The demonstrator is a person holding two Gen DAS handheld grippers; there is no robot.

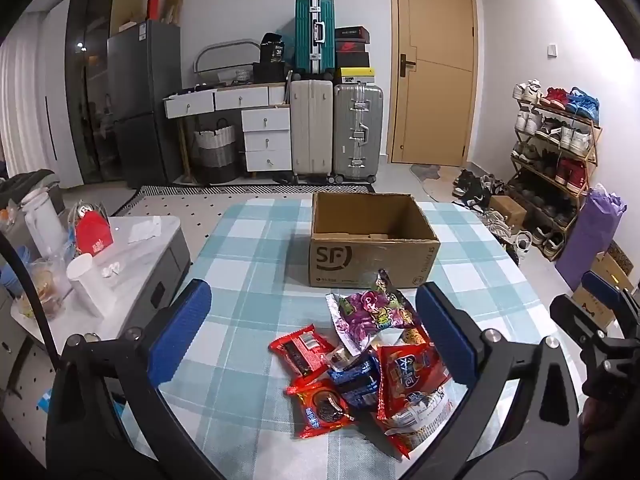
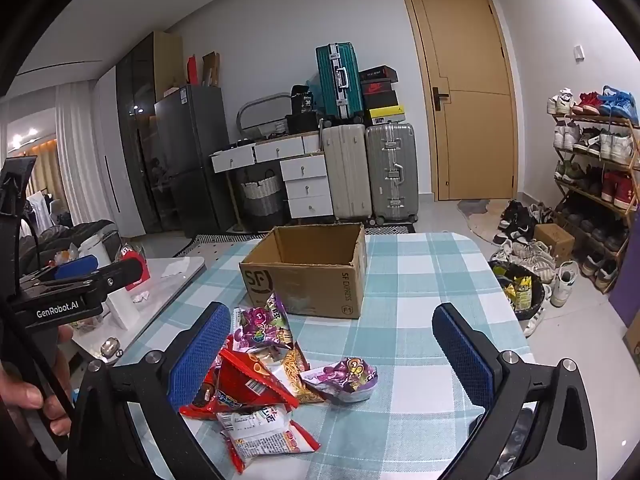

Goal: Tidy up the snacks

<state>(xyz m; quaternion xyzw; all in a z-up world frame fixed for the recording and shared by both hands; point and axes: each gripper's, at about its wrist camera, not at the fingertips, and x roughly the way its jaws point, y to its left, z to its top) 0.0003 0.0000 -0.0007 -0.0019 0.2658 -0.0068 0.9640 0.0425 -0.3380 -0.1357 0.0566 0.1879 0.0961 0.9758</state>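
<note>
Both grippers hover with jaws spread wide and nothing between them: left gripper (image 1: 310, 334), right gripper (image 2: 332, 350). Snack packets (image 1: 360, 364) lie heaped near the tabletop's near edge, the empty cardboard box (image 1: 372, 240) just behind, toward the far edge. Best pinch one loose top packet, probably the purple one (image 1: 372, 312), by its crimped end.

Against the far wall stand a beige suitcase (image 1: 311, 130) and a silver suitcase (image 1: 357, 132) side by side, with a teal suitcase (image 1: 315, 34) upright on top. Left of them is a white drawer unit (image 1: 267, 139), then a dark fridge (image 1: 146, 100). A shoe rack (image 1: 558, 152) fills the right wall, perhaps four shelves.
</note>
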